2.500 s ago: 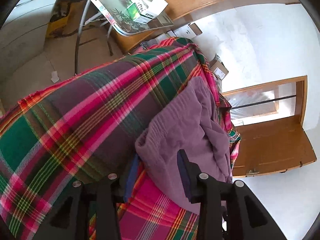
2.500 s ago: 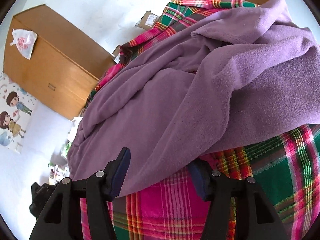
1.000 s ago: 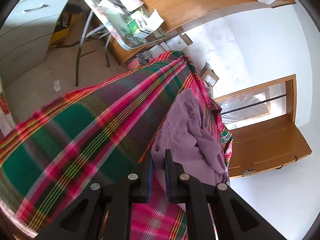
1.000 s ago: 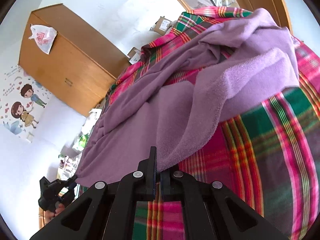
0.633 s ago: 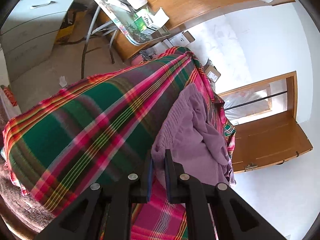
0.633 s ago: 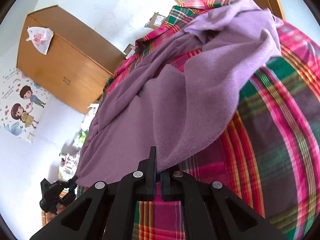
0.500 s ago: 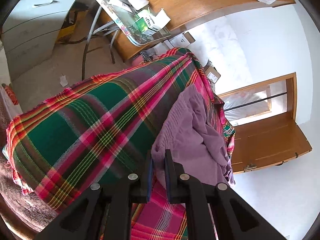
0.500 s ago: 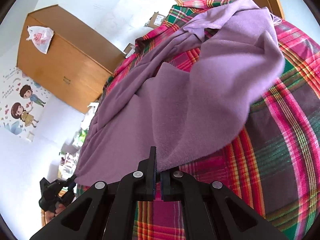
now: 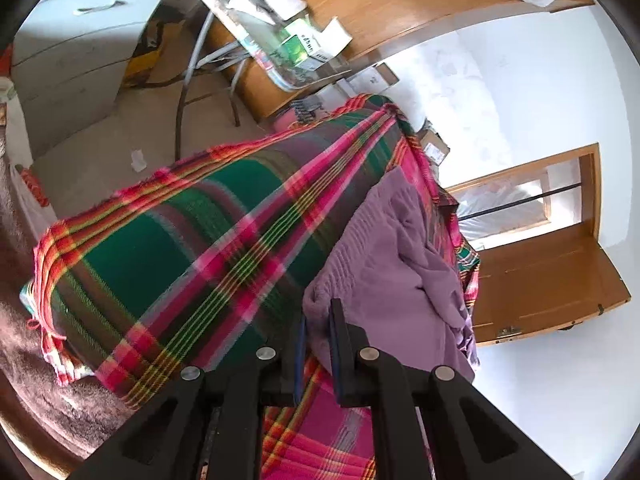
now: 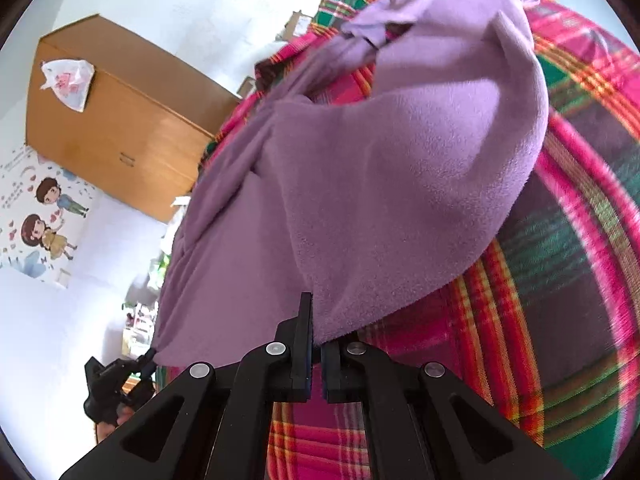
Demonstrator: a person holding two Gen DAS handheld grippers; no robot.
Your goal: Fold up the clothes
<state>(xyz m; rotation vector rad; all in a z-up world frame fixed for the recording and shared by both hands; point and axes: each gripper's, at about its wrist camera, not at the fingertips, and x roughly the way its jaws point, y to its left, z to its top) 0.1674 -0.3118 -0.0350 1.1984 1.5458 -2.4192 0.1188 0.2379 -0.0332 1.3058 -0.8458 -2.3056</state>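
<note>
A purple fleece garment (image 9: 384, 264) (image 10: 380, 184) lies bunched on a bed covered by a red, green and pink plaid blanket (image 9: 192, 248) (image 10: 568, 280). My left gripper (image 9: 318, 320) is shut on the ribbed hem corner of the garment. My right gripper (image 10: 314, 320) is shut on another edge of the same garment, which rises in folds from its jaws. The other gripper (image 10: 116, 376) shows small at the lower left of the right wrist view, holding the far corner.
A wooden cabinet (image 10: 112, 128) with a white plastic bag (image 10: 68, 80) on top stands by the wall. A cluttered folding table (image 9: 256, 36) and white drawers (image 9: 80, 40) are beyond the bed. A wooden door (image 9: 548, 280) is on the right. The blanket's edge (image 9: 48, 280) hangs off the bed.
Both grippers went from open to shut on the garment's edge. Both have lifted and pulled back, and the garment's folds have stretched and shifted across the blanket.
</note>
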